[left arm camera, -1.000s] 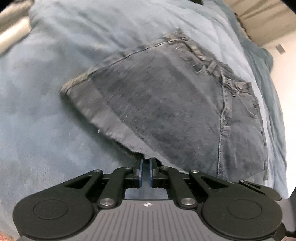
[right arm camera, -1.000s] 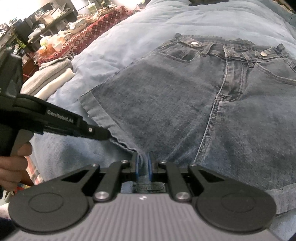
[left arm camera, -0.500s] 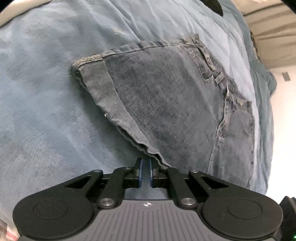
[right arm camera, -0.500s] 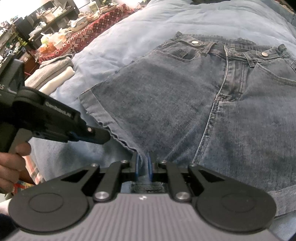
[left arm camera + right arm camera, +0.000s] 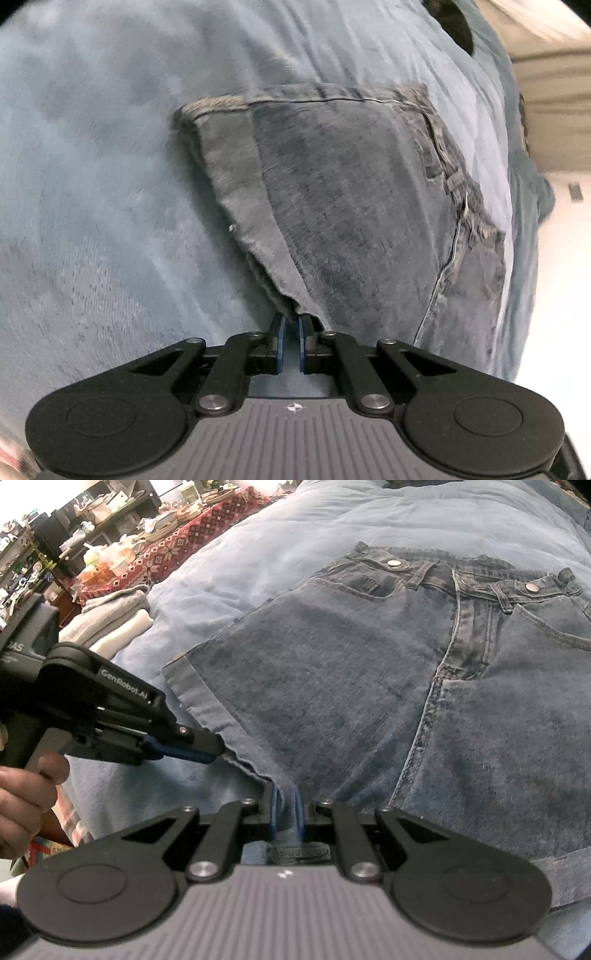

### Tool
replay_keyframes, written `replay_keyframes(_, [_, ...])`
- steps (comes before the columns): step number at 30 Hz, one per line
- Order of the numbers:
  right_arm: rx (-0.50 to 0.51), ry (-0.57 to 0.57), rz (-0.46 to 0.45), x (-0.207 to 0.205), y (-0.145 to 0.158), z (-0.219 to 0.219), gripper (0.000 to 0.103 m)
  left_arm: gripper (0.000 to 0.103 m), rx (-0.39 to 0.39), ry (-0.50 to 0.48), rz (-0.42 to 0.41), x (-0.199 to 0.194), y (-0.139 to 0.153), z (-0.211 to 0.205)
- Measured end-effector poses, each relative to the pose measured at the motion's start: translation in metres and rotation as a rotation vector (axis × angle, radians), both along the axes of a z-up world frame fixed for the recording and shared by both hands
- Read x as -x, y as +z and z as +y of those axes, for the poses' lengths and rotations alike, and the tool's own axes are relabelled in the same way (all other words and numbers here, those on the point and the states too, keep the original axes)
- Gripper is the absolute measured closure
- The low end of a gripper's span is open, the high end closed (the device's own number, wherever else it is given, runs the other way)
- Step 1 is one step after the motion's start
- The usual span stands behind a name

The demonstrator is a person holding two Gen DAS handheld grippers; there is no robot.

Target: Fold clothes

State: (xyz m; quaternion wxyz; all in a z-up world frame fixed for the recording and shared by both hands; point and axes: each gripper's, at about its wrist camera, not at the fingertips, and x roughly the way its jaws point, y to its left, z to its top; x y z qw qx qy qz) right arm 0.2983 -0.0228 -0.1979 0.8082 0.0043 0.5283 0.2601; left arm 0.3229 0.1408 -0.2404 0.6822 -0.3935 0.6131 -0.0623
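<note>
denim shorts (image 5: 332, 686) lie flat on the bed's blue blanket (image 5: 258, 546), waistband far, hems near. step in hand: gripping the near-left leg hem for the first fold. left gripper (image 5: 290, 320) and right gripper (image 5: 286, 801) are both pressed together, pinching that hem side by side. likely next move: lift both together and carry the hem toward the waistband, keeping it taut.

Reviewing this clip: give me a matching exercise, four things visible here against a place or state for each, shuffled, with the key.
1. dark blue denim shorts
2. left hand-held gripper
3. light blue quilted bedspread
4. folded grey and white clothes

A. stacked at the bed's edge
B. lying flat, waistband farthest from the camera
C. shut on the cuffed hem
D. spread beneath the shorts

Pairs: 1-B, 2-C, 3-D, 4-A
</note>
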Motion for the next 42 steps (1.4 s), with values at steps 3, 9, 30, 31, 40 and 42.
replay_keyframes(3, [0.001,0.002,-0.002,0.001,0.001,-0.001,0.092,0.097,0.03,0.038,0.022,0.0,-0.005,0.001])
replay_keyframes(9, [0.003,0.004,-0.007,0.003,0.002,-0.001,0.092,0.091,0.061,0.055,0.047,-0.007,-0.009,-0.004])
replay_keyframes(30, [-0.013,0.044,-0.008,-0.002,0.002,0.001,0.094,0.1,-0.186,-0.155,-0.058,-0.01,0.008,-0.031])
replay_keyframes(31, [-0.006,0.055,0.003,-0.004,-0.003,0.005,0.094,0.1,-0.193,-0.16,-0.058,-0.009,0.005,-0.03])
replay_keyframes(40, [0.004,0.058,0.079,0.007,-0.029,0.009,0.095,0.099,-0.267,-0.287,-0.084,-0.008,0.007,-0.031])
replay_keyframes(42, [-0.001,0.062,0.09,0.009,-0.021,0.004,0.095,0.1,-0.306,-0.319,-0.091,-0.008,0.015,-0.032])
